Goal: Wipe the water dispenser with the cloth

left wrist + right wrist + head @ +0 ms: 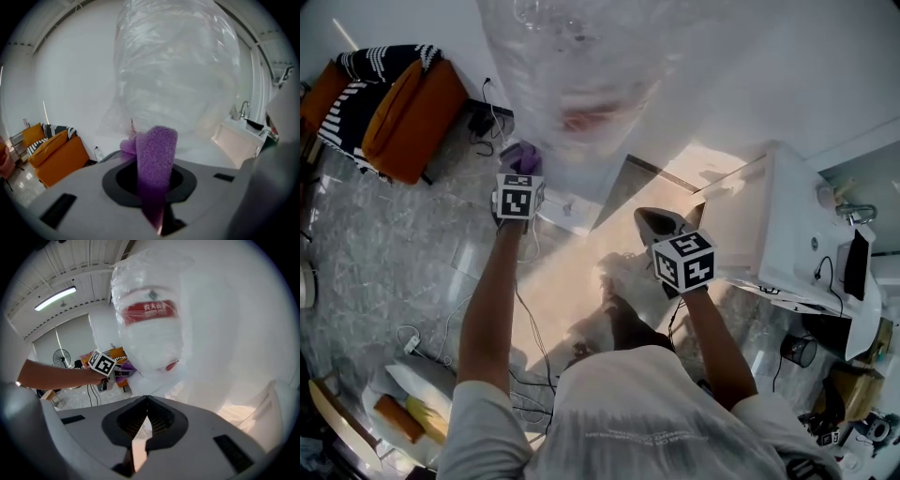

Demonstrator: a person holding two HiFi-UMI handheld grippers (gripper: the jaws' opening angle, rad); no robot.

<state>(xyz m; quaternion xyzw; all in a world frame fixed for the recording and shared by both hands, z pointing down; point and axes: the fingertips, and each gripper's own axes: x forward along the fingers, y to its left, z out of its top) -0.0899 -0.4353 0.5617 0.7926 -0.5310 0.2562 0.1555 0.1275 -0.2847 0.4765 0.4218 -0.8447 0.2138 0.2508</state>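
Note:
A big water bottle (572, 75), wrapped in clear plastic, stands on the white water dispenser (567, 202) in front of me. My left gripper (522, 171) is shut on a purple cloth (523, 155), which it holds against the bottle's lower left side. In the left gripper view the cloth (154, 164) sticks up between the jaws, with the bottle (178, 70) just behind it. My right gripper (652, 218) hangs to the right of the dispenser, apart from it. Its jaws (146, 401) meet with nothing between them. The right gripper view shows the red-labelled bottle (150, 329) and the cloth (125, 367).
An orange sofa (408, 112) with a striped cushion stands at the back left. A white sink cabinet (787, 225) with a tap (853, 214) is at the right. Cables (530, 328) trail over the marble floor. A fan (62, 357) stands far off.

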